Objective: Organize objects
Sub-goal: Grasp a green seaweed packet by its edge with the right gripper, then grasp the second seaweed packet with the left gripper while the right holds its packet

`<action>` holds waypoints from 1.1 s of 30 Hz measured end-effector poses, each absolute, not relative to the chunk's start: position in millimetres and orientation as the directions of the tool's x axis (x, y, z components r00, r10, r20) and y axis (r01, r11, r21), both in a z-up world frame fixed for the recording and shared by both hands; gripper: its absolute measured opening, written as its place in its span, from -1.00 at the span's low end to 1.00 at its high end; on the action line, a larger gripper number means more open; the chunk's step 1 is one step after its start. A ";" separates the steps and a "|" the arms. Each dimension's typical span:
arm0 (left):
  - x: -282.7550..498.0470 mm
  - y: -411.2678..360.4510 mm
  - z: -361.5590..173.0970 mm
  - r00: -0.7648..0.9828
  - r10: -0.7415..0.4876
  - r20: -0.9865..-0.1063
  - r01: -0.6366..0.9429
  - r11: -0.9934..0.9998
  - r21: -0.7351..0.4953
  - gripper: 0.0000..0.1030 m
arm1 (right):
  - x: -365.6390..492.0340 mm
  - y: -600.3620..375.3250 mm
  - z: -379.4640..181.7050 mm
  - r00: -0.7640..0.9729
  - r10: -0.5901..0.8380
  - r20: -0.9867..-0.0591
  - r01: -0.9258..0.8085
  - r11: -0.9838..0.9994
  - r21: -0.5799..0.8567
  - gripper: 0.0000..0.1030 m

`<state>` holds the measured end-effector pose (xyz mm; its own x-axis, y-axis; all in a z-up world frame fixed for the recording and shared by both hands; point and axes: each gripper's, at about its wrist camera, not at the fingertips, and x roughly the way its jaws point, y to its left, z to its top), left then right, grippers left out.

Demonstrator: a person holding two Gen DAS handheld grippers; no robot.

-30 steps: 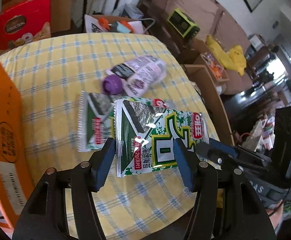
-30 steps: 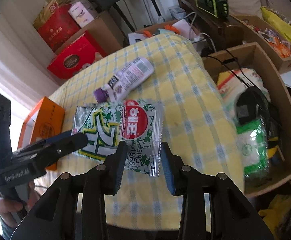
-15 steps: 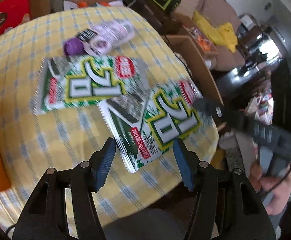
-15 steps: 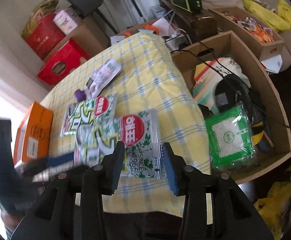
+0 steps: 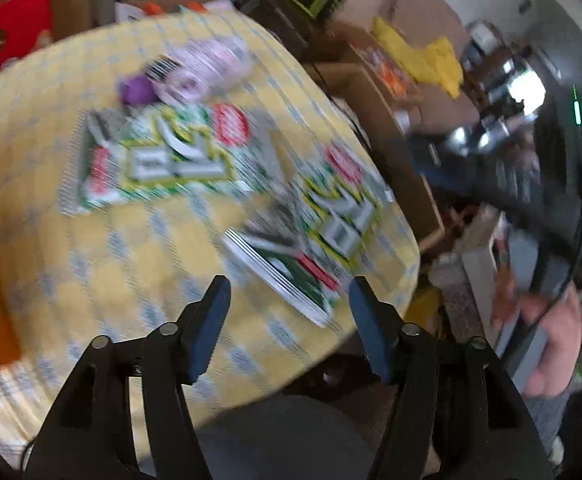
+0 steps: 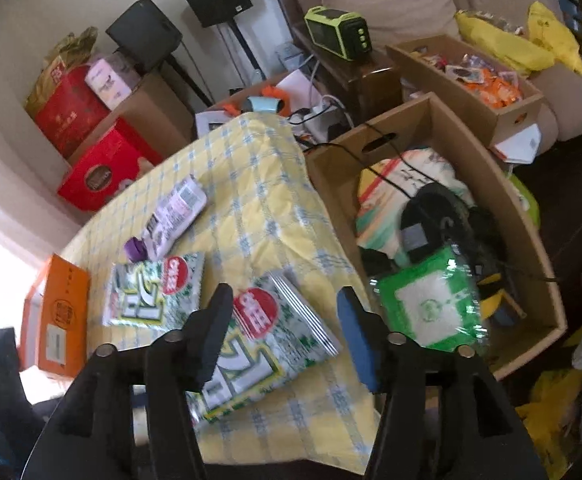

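Left wrist view, blurred: the left gripper (image 5: 289, 298) has just been widening, jaws apart over bare cloth and gripping nothing; the near seaweed packet (image 5: 311, 236) lies at twelve o'clock of the tips, the far seaweed packet (image 5: 159, 160) at ten, the purple-capped bottle (image 5: 187, 72) beyond.

Right wrist view: the right gripper (image 6: 285, 308) has just been opening too, jaws wide; the near packet lies loose between them, unpressed; the orange box (image 6: 57, 314) sits at nine o'clock, the cardboard box (image 6: 531, 264) at three; to tidy well, pinch the packet by its sealed edge and square it beside its twin.
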<state>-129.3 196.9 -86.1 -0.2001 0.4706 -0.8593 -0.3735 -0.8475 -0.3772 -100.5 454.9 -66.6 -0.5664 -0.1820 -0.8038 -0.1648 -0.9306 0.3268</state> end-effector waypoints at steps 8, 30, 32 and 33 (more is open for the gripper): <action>-165.9 143.2 -72.5 -0.345 0.422 -0.838 -0.200 -0.906 -0.374 0.50 | -73.9 439.3 -73.3 -0.506 -0.270 -0.819 -0.165 -0.902 0.400 0.36; -196.9 145.3 -109.2 -0.245 0.452 -0.858 -0.139 -0.892 -0.430 0.46 | -107.1 409.5 -95.5 -0.473 -0.355 -0.806 -0.111 -0.884 0.454 0.37; -186.1 151.5 -107.7 -0.218 0.470 -0.855 -0.164 -0.881 -0.443 0.46 | -110.2 407.7 -94.7 -0.475 -0.345 -0.810 -0.103 -0.892 0.440 0.38; -179.9 155.3 -107.0 -0.202 0.477 -0.855 -0.182 -0.876 -0.446 0.46 | -111.6 406.6 -94.3 -0.475 -0.339 -0.812 -0.100 -0.896 0.432 0.38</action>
